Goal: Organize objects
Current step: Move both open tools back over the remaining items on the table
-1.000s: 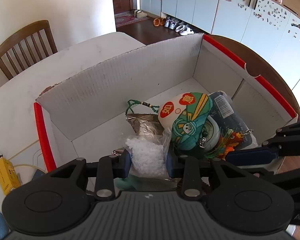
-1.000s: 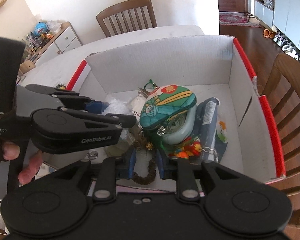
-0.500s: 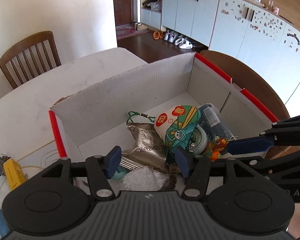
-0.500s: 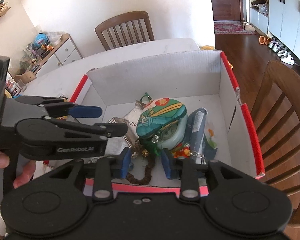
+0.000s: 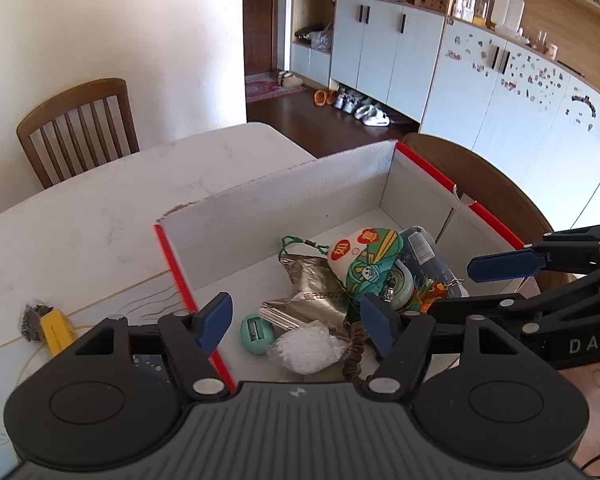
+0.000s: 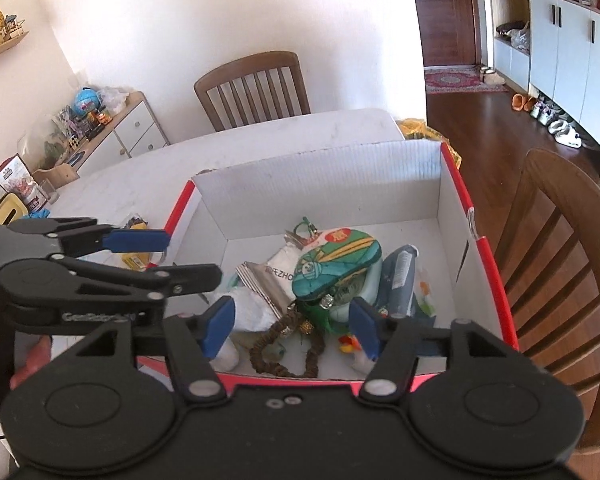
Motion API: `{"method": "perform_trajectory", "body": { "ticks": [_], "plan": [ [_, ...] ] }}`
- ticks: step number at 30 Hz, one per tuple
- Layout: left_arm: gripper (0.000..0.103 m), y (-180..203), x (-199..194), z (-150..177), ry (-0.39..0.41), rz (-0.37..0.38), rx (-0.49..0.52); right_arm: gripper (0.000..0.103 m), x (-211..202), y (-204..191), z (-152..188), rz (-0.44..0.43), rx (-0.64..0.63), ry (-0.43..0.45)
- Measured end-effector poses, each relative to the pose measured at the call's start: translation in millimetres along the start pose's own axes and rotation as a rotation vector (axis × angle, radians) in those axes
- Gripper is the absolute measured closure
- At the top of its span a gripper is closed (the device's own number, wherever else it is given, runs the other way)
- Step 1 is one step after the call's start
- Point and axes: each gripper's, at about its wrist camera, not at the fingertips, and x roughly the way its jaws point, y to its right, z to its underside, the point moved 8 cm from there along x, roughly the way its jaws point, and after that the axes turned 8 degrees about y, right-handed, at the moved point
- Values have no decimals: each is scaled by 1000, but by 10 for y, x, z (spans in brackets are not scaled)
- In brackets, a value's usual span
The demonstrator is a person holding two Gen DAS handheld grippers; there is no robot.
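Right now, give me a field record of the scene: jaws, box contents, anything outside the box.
left gripper: jaws open, empty, over the near left edge of the box
right gripper: jaws open, empty, over the near edge of the box
box: white cardboard, red-edged, open top, on the table
box contents: green patterned pouch, silver foil packet, bead string, teal sharpener, white crystal bag, dark blue packet
outside box: yellow item, left of the box

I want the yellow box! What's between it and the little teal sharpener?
In the left wrist view, the red-edged box wall stands between the yellow box on the table and the teal sharpener inside.
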Motion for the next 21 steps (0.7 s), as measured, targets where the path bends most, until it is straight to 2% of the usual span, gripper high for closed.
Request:
{"method": "perform_trajectory", "body": {
  "ticks": [4, 8, 19, 21],
  "plan": [
    [28, -107, -131, -3, 18, 0, -15, 31, -3, -64, -10, 10, 5, 10],
    [19, -217, -251, -6, 37, -5, -24, 24, -15, -151, -14, 21, 8, 21],
    [15, -558, -581, -1, 88, -4, -30, 5, -72, -479, -72, 51, 19, 82],
    [9, -625, -625, 7, 96, -2, -32, 2, -70, -561, -89, 57, 14, 95]
  ]
}}
